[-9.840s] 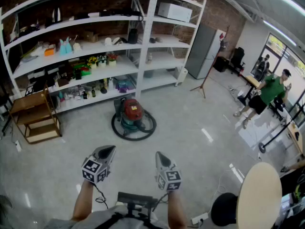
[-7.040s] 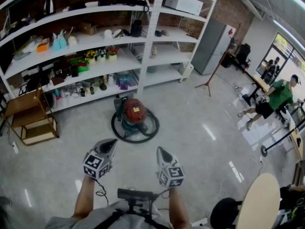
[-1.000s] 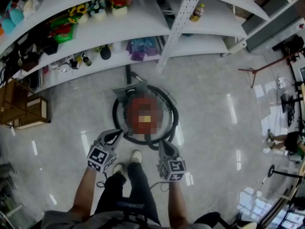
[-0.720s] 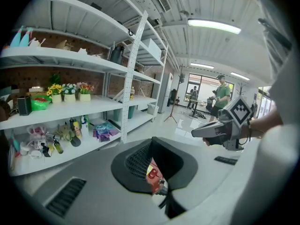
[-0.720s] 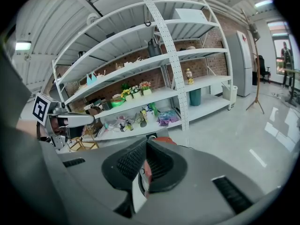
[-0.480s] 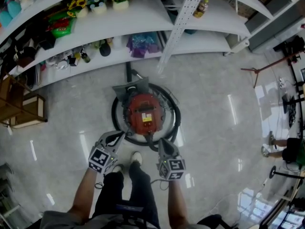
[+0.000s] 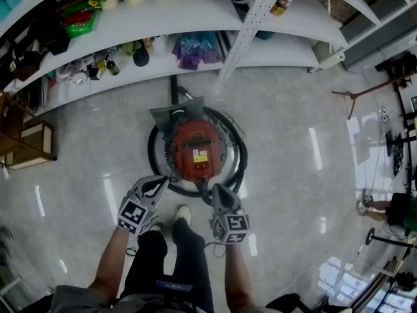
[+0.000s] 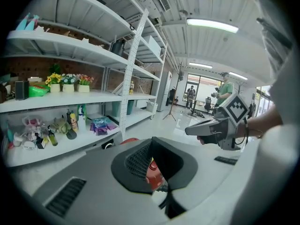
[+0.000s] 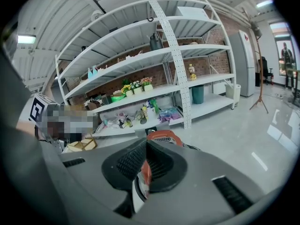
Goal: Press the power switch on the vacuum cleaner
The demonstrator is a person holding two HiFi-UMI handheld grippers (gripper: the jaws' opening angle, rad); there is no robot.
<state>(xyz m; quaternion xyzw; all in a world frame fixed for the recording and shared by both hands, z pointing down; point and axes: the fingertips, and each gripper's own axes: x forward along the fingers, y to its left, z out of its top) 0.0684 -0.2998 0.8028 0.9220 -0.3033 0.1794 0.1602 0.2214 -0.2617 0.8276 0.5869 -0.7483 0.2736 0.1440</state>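
The vacuum cleaner (image 7: pixel 194 147) is a red canister on the floor, ringed by its black hose (image 7: pixel 238 163), with a yellow label on top. Its power switch cannot be made out. Both grippers hover just in front of it, apart from it. My left gripper (image 7: pixel 156 182) is shut and points at the hose's near-left side. My right gripper (image 7: pixel 217 190) is shut over the hose's near edge. In the left gripper view, red of the vacuum cleaner (image 8: pixel 154 175) shows beyond the left gripper (image 8: pixel 153 144). The vacuum cleaner's red top (image 9: pixel 161 135) rises past the right gripper (image 9: pixel 146 146).
White shelving (image 7: pixel 195 18) with bottles, flower pots and bags stands right behind the vacuum. A wooden crate (image 7: pixel 29 145) sits at the left. The person's shoes (image 7: pixel 182 214) are just short of the hose. A tripod (image 7: pixel 374 83) and another person (image 7: pixel 401 210) are at the right.
Over ten seconds the person has walked across the room up to the vacuum. In the last second the vacuum has slid slightly nearer the grippers. Both grippers stay shut.
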